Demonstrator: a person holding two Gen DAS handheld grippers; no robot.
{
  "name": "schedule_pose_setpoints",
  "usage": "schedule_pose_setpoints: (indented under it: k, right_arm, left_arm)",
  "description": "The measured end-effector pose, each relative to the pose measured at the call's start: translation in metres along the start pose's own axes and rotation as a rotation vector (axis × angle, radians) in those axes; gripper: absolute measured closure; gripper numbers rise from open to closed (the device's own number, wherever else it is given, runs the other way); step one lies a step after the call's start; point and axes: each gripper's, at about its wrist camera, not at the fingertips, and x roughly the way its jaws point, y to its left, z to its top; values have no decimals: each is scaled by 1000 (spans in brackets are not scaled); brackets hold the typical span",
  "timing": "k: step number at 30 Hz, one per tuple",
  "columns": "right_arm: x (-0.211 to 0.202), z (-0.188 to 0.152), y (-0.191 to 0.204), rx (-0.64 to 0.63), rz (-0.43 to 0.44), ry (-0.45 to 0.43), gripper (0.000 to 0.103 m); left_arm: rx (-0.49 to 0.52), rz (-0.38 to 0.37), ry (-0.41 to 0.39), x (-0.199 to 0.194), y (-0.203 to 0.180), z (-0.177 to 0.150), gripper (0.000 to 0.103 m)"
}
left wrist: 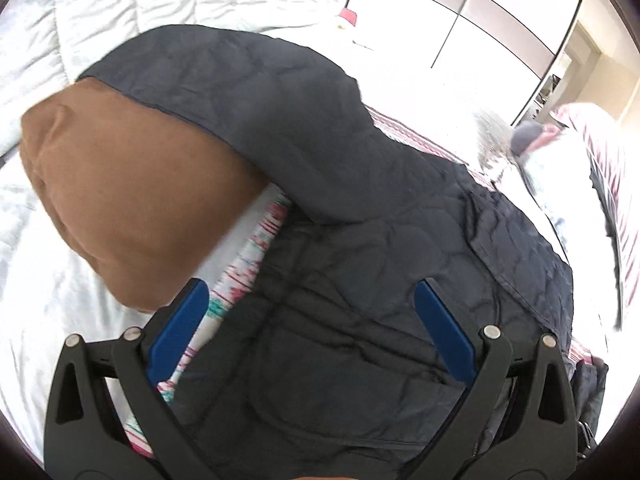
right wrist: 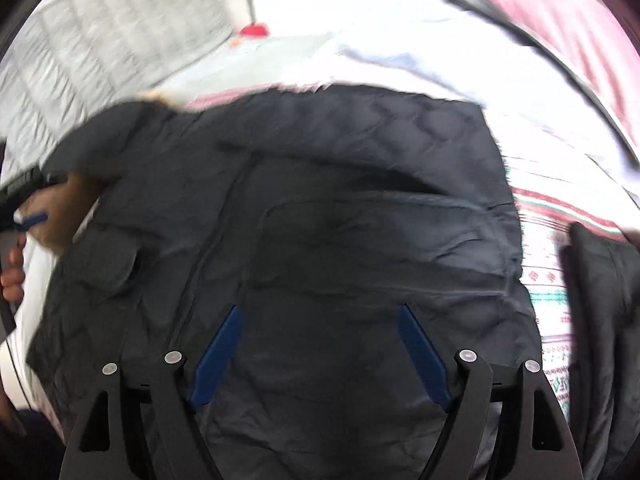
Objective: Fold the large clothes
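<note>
A large dark navy quilted jacket (left wrist: pixel 360 280) lies spread on a bed, its brown hood lining (left wrist: pixel 120 184) turned out at the left. My left gripper (left wrist: pixel 312 292) is open and empty just above the jacket body, near its left edge. In the right wrist view the same jacket (right wrist: pixel 320 220) fills the middle, with a flap pocket at the left. My right gripper (right wrist: pixel 320 312) is open and empty over the jacket. The left gripper (right wrist: pixel 28 216) also shows at the far left, by the brown hood lining (right wrist: pixel 64 208).
A patterned white, red and teal blanket (right wrist: pixel 548 280) lies under the jacket. A white quilted duvet (left wrist: pixel 100 20) covers the bed. A pink striped pillow (right wrist: pixel 560 12) lies at the right. A mirrored wardrobe (left wrist: pixel 460 12) stands behind the bed.
</note>
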Motion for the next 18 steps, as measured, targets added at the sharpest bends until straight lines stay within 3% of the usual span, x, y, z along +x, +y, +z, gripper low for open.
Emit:
schedule_pose_setpoints:
  k: [5, 7, 9, 15, 18]
  right_arm:
    - [2, -1, -18, 108, 206, -1, 12]
    - [15, 0, -19, 96, 190, 40, 12]
    - [21, -2, -21, 65, 115, 82, 12]
    - [1, 4, -25, 66, 122, 28, 12]
    - [-1, 6, -24, 51, 124, 25, 11]
  left_arm:
    - [-58, 66, -70, -4, 30, 18, 1]
    - [-111, 76, -85, -3, 50, 31, 1]
    - [-189, 67, -92, 1, 76, 49, 1]
    - [-395, 104, -150, 20, 149, 106, 1]
    - [-473, 75, -143, 37, 172, 122, 1]
